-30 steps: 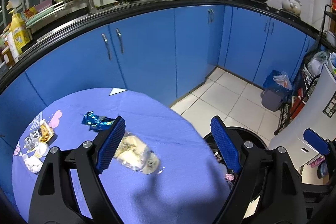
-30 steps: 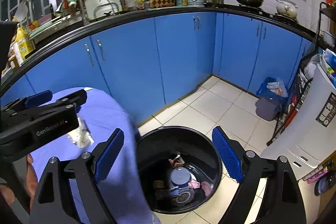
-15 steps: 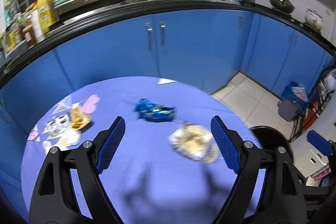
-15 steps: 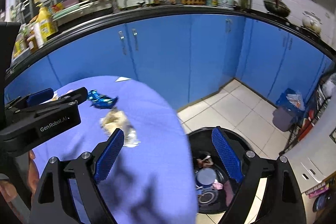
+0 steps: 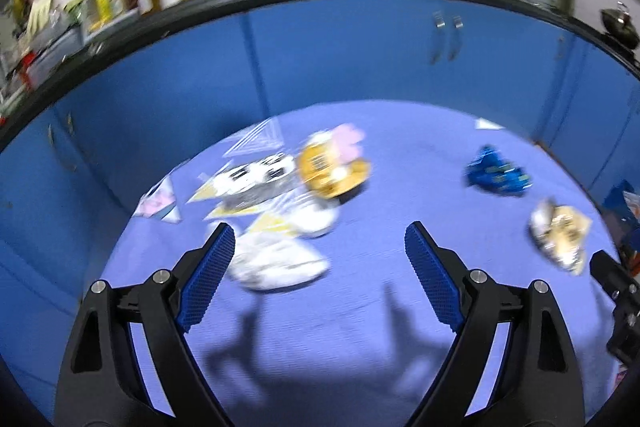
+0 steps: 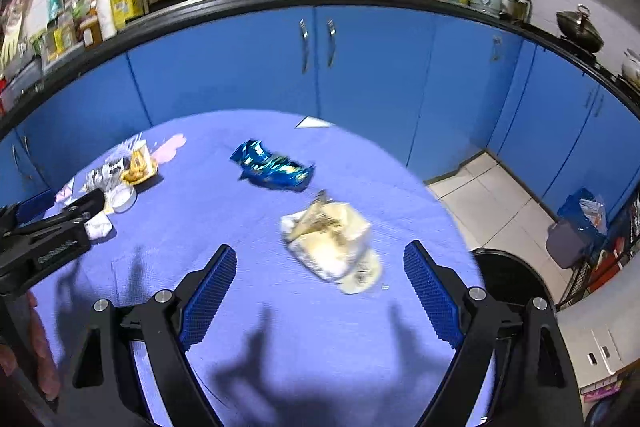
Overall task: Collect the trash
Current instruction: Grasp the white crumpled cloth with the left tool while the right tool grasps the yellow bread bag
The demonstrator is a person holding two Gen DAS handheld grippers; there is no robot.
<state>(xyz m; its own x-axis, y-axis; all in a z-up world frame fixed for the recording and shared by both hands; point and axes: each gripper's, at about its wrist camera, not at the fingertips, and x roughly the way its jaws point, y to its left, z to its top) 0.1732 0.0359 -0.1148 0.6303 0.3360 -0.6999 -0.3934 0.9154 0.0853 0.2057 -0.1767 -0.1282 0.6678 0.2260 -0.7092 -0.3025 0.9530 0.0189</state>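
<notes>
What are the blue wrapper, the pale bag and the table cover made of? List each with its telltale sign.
Blue wrapper: probably glossy plastic or foil film; it glints and holds sharp crumples.
Pale bag: looks like thin, shiny cream film, creased with a clear edge; maybe plastic.
Table cover: seemingly matte woven cloth; fine texture, no shine.

Bright overhead light – hard gripper shadows on the cloth (image 6: pixel 248 227). Left view motion-blurred, right sharper – heavy fisheye bend, dark corners.

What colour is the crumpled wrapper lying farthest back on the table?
Shiny blue wrapper, clearest in the right wrist view.
</notes>
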